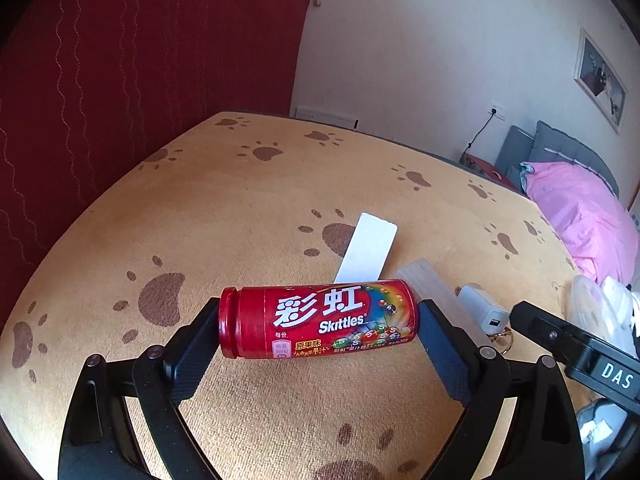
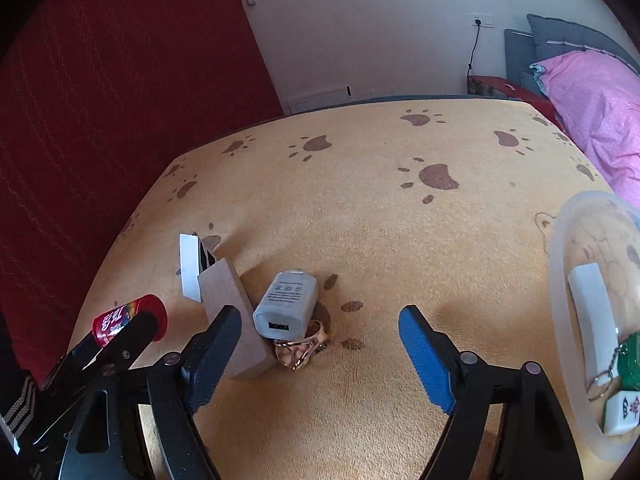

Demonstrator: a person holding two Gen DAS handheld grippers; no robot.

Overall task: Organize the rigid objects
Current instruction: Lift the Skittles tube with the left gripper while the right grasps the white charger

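A red Skittles tube (image 1: 316,322) lies crosswise between the pads of my left gripper (image 1: 320,312), which is shut on its two ends, the cap to the left. The right wrist view shows the same tube (image 2: 128,316) at the far left. My right gripper (image 2: 320,316) stands open over the cloth with nothing between its pads. Just ahead of its left finger lie a wooden block (image 2: 232,312), a white USB charger (image 2: 286,306) and a small gold trinket (image 2: 300,350). A flat white block (image 2: 189,264) lies behind them.
A clear plastic bowl (image 2: 554,272) at the right holds a white bar (image 2: 592,308), a green keychain tile (image 2: 630,356) and a white mahjong tile (image 2: 622,410). The paw-print tablecloth (image 2: 360,220) covers the table. A red curtain hangs at the left, and a bed with a pink cover stands at the right.
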